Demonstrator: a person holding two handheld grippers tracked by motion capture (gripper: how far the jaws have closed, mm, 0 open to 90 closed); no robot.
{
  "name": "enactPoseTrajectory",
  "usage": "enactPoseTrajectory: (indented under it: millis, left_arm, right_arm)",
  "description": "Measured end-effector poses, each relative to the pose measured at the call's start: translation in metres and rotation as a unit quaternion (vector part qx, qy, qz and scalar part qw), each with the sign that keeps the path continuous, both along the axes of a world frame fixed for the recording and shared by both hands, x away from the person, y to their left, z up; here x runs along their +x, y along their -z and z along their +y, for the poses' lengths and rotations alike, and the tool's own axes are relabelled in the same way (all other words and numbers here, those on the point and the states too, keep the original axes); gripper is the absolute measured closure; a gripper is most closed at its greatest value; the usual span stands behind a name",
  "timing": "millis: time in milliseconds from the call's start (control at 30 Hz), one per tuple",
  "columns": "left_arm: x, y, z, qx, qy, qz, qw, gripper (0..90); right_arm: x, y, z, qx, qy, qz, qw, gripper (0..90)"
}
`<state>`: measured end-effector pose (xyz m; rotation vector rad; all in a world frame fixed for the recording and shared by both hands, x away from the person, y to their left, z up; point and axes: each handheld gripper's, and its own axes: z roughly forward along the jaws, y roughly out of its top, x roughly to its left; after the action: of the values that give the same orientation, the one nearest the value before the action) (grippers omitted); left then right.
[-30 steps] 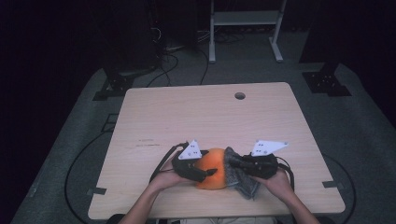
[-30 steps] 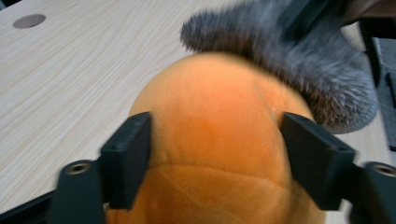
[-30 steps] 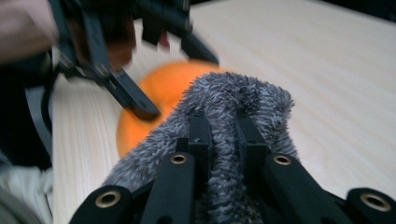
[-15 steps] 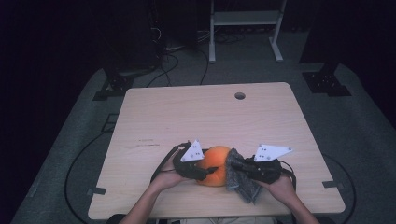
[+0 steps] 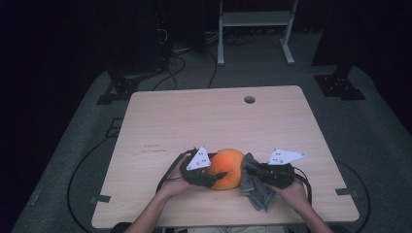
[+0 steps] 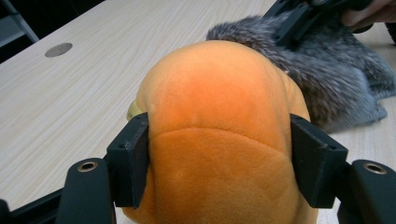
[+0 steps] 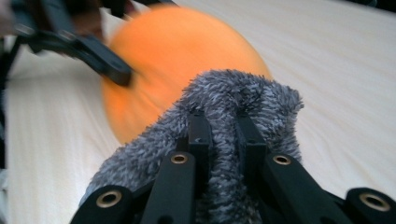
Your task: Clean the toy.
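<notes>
Orange plush ball: one, round and soft, resting on the near part of the wooden table, between the two hands. Judged light and squashy; its fabric dents where it is squeezed, so it should give rather than slip.

Grey furry cloth: one, a limp fleecy piece lying on the table just right of the ball and touching it, draped partly under the right hand. Judged very light, floppy, with no stiffness (it will hang and fold from wherever it is lifted).

Left gripper: its two black jaws sit on opposite flanks of the ball, pads pressed into the plush, having just eased a little wider. In the high view it lies at the ball's left side.

Right gripper: jaws pressed together, pinching a raised fold of the cloth, with fur bulging up between and over them. In the high view it sits at the ball's right.

Where to hold: the ball across its widest middle, as it is gripped now; the cloth by a bunched fold, not a single thin edge.

Count: one ball, one cloth, two grippers, one table with one small round hole near its far edge.
</notes>
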<state>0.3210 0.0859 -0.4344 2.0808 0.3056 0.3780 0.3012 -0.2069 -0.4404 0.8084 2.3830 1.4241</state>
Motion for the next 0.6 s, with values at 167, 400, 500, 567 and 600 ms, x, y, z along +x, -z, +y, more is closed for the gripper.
enactPoseTrajectory:
  millis: [167, 400, 500, 567, 600]
  left_arm:
    - [-0.003, 0.0, -0.002, 0.004, 0.011, -0.013, 0.9998, 31.1]
    - [0.002, -0.006, -0.001, -0.001, 0.004, 0.023, 0.9997, 16.5]
    - [0.009, -0.007, 0.001, -0.024, -0.003, 0.074, 0.997, 8.2]
    - [0.009, -0.007, 0.002, -0.025, -0.006, 0.079, 0.9965, 9.4]
    - [0.008, -0.007, 0.002, -0.017, -0.008, 0.073, 0.9972, 13.9]
  right_arm:
    - [-0.002, -0.009, -0.003, 0.035, -0.008, -0.008, 0.9993, 79.1]
    - [-0.003, -0.013, 0.014, 0.031, -0.035, -0.026, 0.9986, 79.2]
    - [-0.007, -0.012, 0.015, 0.024, -0.043, -0.031, 0.9983, 79.1]
    - [-0.009, -0.011, 0.015, 0.022, -0.049, -0.032, 0.998, 79.1]
    - [-0.009, -0.011, 0.015, 0.021, -0.05, -0.034, 0.998, 79.1]
